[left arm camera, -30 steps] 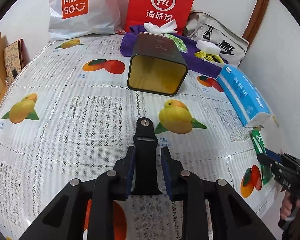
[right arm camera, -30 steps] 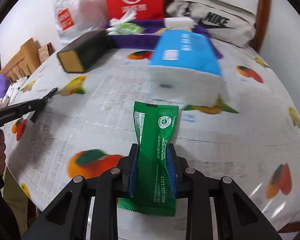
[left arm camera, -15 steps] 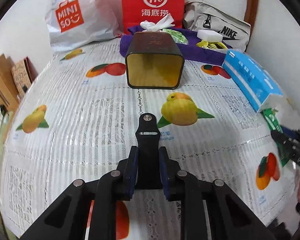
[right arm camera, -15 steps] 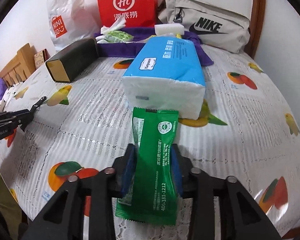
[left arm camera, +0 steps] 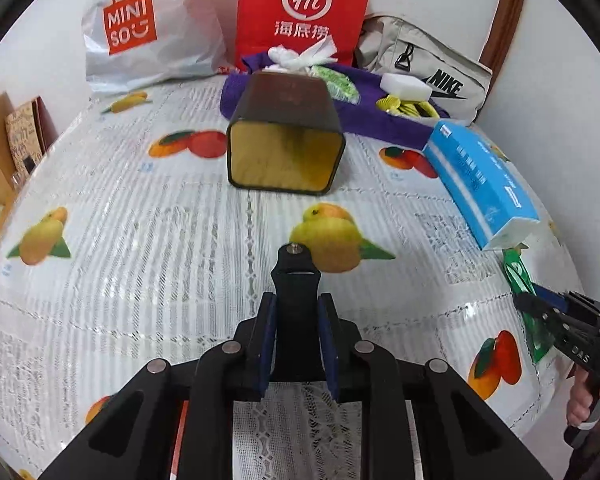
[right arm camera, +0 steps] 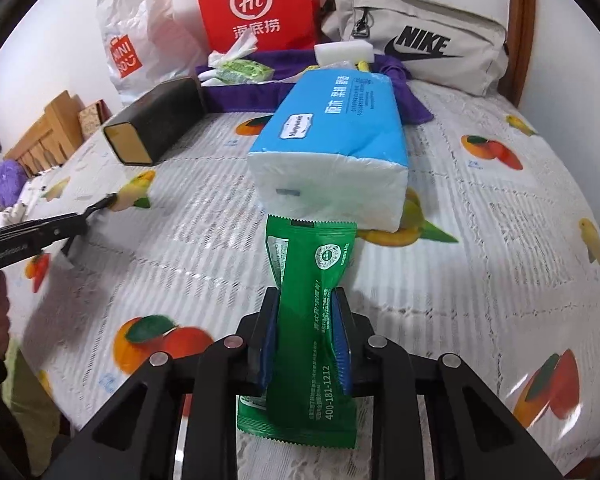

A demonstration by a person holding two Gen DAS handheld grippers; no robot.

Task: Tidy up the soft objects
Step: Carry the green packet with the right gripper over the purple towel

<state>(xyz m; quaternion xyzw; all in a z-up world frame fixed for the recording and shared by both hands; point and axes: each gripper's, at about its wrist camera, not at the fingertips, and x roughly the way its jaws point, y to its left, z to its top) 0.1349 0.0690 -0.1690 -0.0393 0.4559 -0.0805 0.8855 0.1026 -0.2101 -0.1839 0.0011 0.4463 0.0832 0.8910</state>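
Note:
My left gripper [left arm camera: 296,312] is shut on a black watch strap [left arm camera: 296,280] and holds it above the fruit-print tablecloth [left arm camera: 140,240]. A dark square tin [left arm camera: 286,136] lies on its side ahead, its gold open mouth facing me. My right gripper [right arm camera: 306,312] is shut on a green sachet [right arm camera: 312,292], just in front of a blue tissue pack [right arm camera: 340,136]. A purple towel [left arm camera: 364,116] at the back carries a white sponge [left arm camera: 406,86], a knotted plastic bag [left arm camera: 300,56] and yellow pieces. The right gripper also shows at the right edge of the left wrist view [left arm camera: 540,308].
A white Miniso bag [left arm camera: 140,28], a red paper bag [left arm camera: 300,8] and a beige Nike pouch [left arm camera: 432,68] stand along the back wall. Wooden items [right arm camera: 52,128] and a purple fluffy thing [right arm camera: 10,180] lie beyond the table's left edge.
The left gripper has swung so the tin's mouth faces it squarely, still holding the strap. The right gripper has drawn close behind the tissue pack with the sachet.

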